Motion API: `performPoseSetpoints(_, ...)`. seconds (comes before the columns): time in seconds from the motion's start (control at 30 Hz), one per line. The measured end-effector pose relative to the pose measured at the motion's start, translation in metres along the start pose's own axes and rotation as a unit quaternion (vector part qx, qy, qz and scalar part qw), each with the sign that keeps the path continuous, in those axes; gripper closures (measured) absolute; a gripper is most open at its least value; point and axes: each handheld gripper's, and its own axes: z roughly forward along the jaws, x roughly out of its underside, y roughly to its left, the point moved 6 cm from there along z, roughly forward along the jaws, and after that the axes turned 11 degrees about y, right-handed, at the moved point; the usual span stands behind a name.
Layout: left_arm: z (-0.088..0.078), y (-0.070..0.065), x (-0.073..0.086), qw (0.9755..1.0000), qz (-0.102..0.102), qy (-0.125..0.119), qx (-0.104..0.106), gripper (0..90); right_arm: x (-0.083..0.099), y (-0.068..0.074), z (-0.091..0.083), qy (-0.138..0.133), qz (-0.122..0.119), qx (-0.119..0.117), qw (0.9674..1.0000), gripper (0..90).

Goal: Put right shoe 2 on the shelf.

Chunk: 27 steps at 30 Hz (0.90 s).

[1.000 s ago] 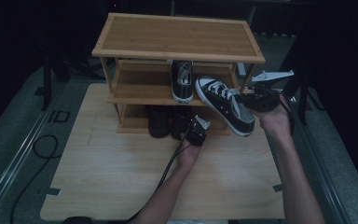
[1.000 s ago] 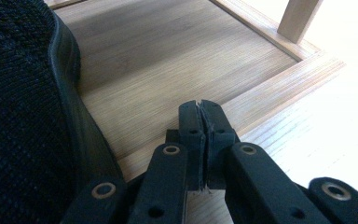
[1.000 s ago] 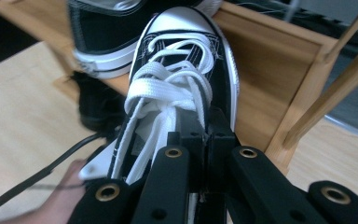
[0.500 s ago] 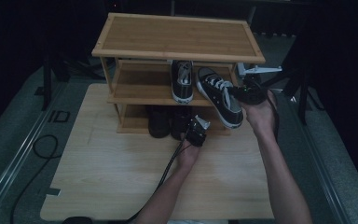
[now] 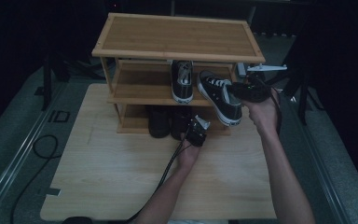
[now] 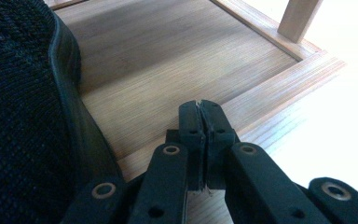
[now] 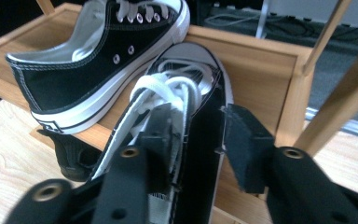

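Releasing sneaker [image 7: 191,135] onto rack [image 5: 144,95] middle shelf, right gripper [image 5: 249,91] jaws just opening, right pad off the shoe's side, shoe between them. Resting shut and empty, left gripper [image 6: 200,126] by dark shoe [image 6: 23,116]. Backing right gripper off next, needing collar cleared.

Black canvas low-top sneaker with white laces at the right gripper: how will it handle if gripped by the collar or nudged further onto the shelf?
The black canvas low-top sneaker probably flexes: its thin collar sits between the right gripper's jaws, which have just been opening. It looks light for its size. Its heel overhangs the wooden rack's middle shelf, so it may tip off; the rubber sole likely drags rather than slides.
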Motion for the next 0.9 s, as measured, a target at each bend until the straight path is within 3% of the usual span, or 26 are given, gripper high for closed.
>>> performPoseSetpoints(0.17, 0.000, 0.000, 0.000, 1.0000, 0.000, 0.000, 0.000, 88.4, -0.001, -0.001, -0.014, -0.022, -0.007, 0.002, 0.9997, 53.4)
performPoseSetpoints(0.4, 0.000, 0.000, 0.000, 1.0000, -0.001, 0.000, 0.001, 88.4, 0.009, -0.001, -0.035, -0.032, -0.029, 0.017, 0.9989, 54.4)
performPoseSetpoints(0.67, 0.000, 0.000, 0.000, 1.0000, 0.000, 0.000, 0.001, 88.5, 0.031, -0.006, -0.050, -0.027, -0.032, 0.038, 0.9984, 71.3)
performPoseSetpoints(0.8, 0.000, 0.000, 0.000, 1.0000, -0.001, 0.000, 0.002, 88.5, 0.048, -0.005, -0.054, -0.027, -0.049, 0.053, 0.9970, 79.9)
performPoseSetpoints(0.9, 0.000, 0.001, 0.000, 1.0000, -0.001, 0.001, 0.002, 88.5, 0.056, -0.003, -0.056, -0.026, -0.051, 0.053, 0.9970, 84.3)
